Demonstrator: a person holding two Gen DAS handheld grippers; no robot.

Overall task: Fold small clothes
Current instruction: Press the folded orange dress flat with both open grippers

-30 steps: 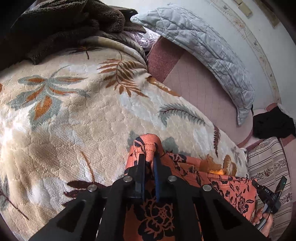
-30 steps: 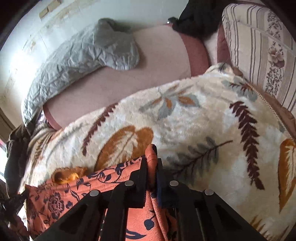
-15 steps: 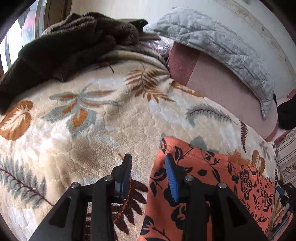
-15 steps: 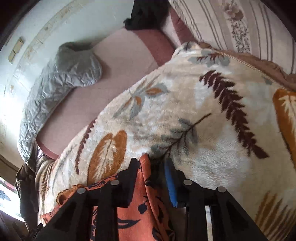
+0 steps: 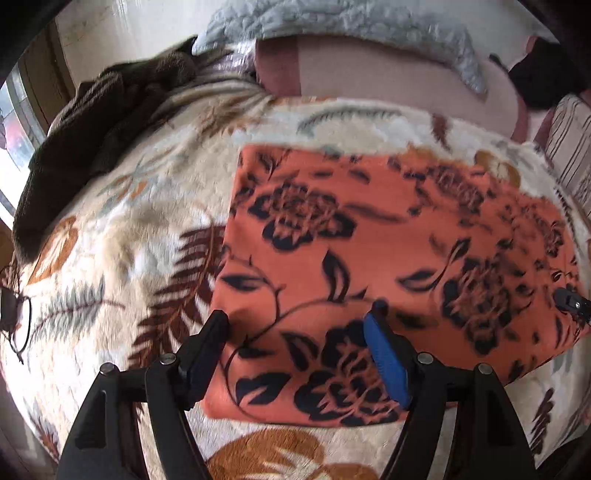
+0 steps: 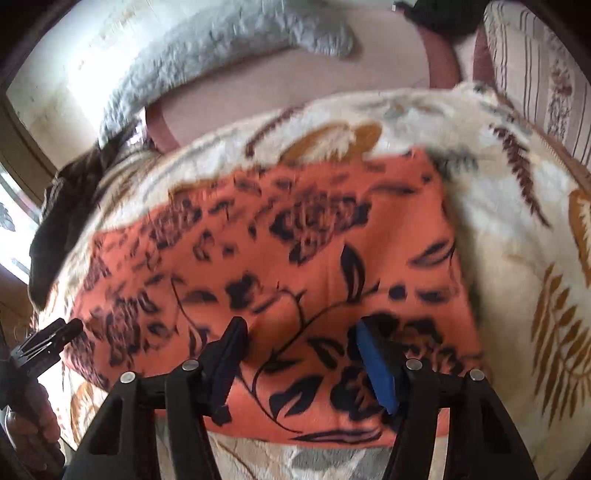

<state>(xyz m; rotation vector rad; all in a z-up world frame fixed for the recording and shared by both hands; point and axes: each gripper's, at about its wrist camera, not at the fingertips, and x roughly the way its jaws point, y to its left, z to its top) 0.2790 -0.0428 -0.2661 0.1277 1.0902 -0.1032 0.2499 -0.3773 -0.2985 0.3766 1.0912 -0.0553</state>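
At far left in the left wrist view, a pair of glasses [image 5: 16, 321] lies on the leaf-print blanket [image 5: 122, 229], close to its edge. Behind it a dark brown throw [image 5: 96, 122] is heaped near the window. The blanket covers the bed, and on it, right of the brown fern print, the orange cloth [image 5: 388, 236] with dark flowers lies flat as a folded rectangle, its edges fairly straight.

The left gripper [image 5: 301, 314] hangs over the near left part of the cloth. Its jaws have just been opening and now stand wide, the black finger over the cloth's left edge and the blue-padded one over a flower; the cloth lies under them, not pinched. At the right edge of this view a black tip of the other tool shows over the cloth's right end.

Beyond the blanket runs a pink sheet [image 5: 369, 70], with a grey quilted pillow [image 5: 351, 22] against the wall, a black garment [image 5: 543, 81] further right, and a striped cushion [image 5: 572, 147] at the far right.

In the right wrist view, a hand [image 6: 40, 417] holding the left tool shows at the lower left. The right gripper [image 6: 299, 332] hangs over the near right part of the cloth [image 6: 295, 243]; its jaws have also just been opening and stand wide apart, clamping nothing. The cloth's right edge lies straight against the blanket [image 6: 517, 240].
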